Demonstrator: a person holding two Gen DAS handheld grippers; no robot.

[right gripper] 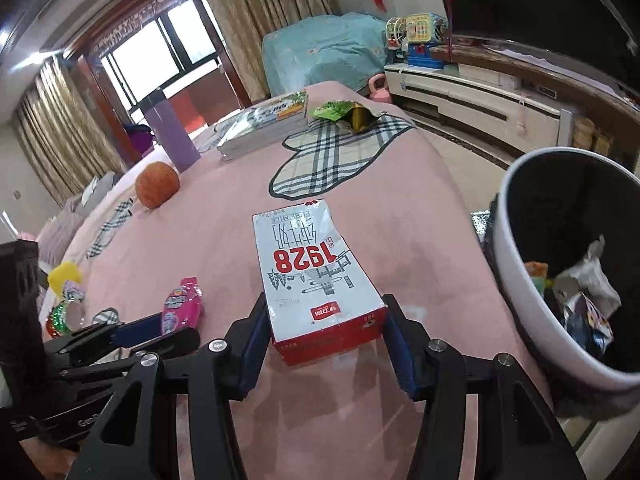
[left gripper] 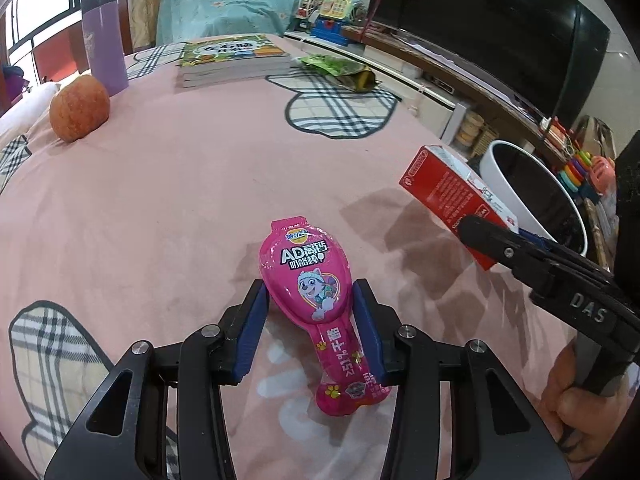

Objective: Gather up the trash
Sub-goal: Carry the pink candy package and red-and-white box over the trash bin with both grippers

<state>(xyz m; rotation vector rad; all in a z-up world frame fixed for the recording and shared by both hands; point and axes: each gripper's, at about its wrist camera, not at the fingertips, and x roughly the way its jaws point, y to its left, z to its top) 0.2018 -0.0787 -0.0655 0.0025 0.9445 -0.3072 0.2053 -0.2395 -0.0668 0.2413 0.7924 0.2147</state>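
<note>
Left tool (left gripper: 310, 316) grips a pink snack wrapper (left gripper: 310, 280) at frame bottom centre, pads pinching its narrow waist; the wrapper looks light, slick and crushable, so the neck seems the sound hold. Right tool (right gripper: 324, 336) clamps a milk carton (right gripper: 316, 272) by its side walls near the red base, low centre; the carton appears empty, light and dented. The bin (right gripper: 568, 264) stands at right, holding rubbish. A green packet (right gripper: 344, 114) lies farther up the pink bed (right gripper: 420, 240).

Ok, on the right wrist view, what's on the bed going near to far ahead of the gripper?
Milk carton in the right gripper → plaid patch → green snack bag.
</note>
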